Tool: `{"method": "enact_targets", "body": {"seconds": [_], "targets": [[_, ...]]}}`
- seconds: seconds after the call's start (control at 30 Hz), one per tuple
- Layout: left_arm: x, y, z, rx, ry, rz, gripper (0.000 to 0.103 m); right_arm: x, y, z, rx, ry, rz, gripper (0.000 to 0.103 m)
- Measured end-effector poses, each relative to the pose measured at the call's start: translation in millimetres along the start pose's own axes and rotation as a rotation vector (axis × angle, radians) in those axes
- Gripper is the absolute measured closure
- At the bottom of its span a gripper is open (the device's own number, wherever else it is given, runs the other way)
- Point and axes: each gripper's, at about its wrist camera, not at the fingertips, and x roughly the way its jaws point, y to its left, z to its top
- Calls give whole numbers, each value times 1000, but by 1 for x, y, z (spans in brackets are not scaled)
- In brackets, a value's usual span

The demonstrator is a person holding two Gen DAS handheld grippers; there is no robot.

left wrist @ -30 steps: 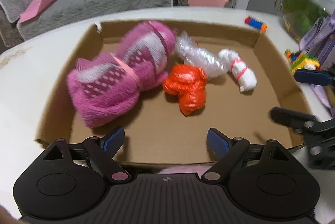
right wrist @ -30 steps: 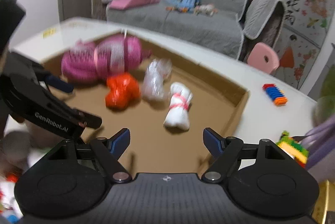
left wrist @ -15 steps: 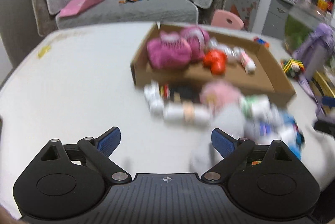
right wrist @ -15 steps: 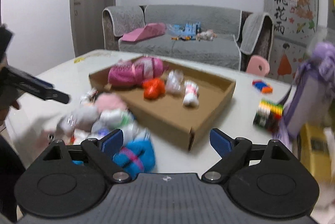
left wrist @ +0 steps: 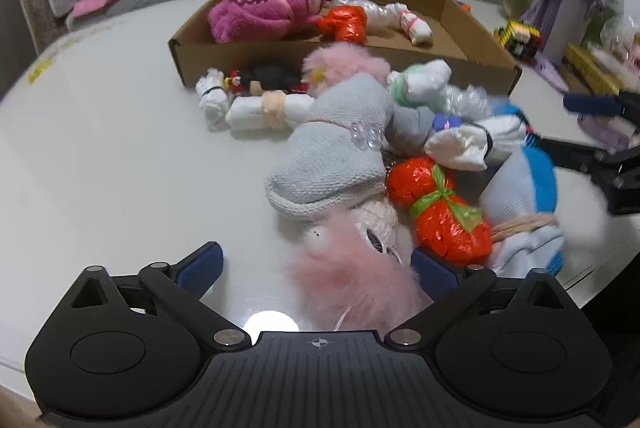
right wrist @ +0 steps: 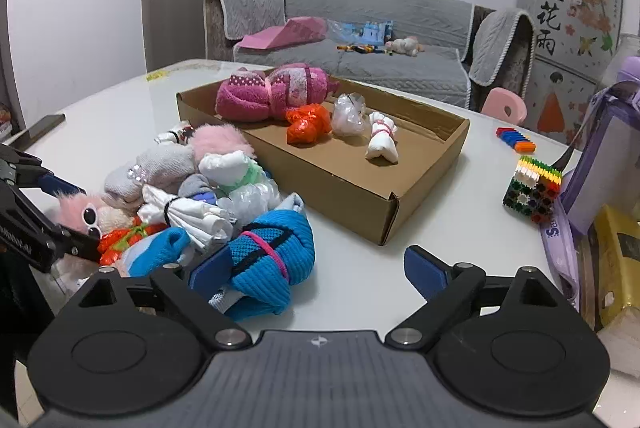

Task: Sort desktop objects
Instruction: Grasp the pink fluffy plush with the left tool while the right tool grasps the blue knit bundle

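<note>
An open cardboard box [left wrist: 280, 52] [right wrist: 320, 180] holds a magenta towel roll [right wrist: 272, 92], an orange bag, a clear bag and a white bundle. In front of it lies a pile of tied bundles. My left gripper [left wrist: 316, 268] is low over the pile's near end. Its jaws are opening, with a pink fluffy toy [left wrist: 352, 280] between them and not pinched. My right gripper [right wrist: 316, 270] is at the pile's other end, jaws also opening. A blue knit bundle [right wrist: 272, 248] lies against its left finger, loose. A grey knit piece [left wrist: 336, 148] and an orange bag with a green tie [left wrist: 440, 212] lie in the middle.
Right of the box stand a block cube [right wrist: 532, 188], a purple bag [right wrist: 600, 156] and a yellow box [right wrist: 616, 260]. Loose bricks [right wrist: 516, 140] lie behind them. The white table [left wrist: 100, 148] is bare to the left of the pile, and a grey sofa is beyond it.
Both grippers have drawn back from over the box and come down at the pile on the table. Their jaws stand wider than before.
</note>
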Motion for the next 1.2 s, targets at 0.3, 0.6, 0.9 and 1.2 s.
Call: {"method": "enact_targets", "body": {"seconds": [0.3, 0.6, 0.9, 1.2], "targets": [[-5, 12, -1, -16, -31, 25, 13, 8, 7, 2, -11, 22, 36, 11], [-16, 39, -4, -64, -51, 74, 43, 29, 8, -5, 121, 102, 150, 34], [-18, 42, -8, -57, -75, 81, 56, 7, -15, -11, 207, 68, 122, 45], [-30, 49, -13, -68, -98, 96, 60, -12, -32, -8, 225, 27, 72, 45]]}}
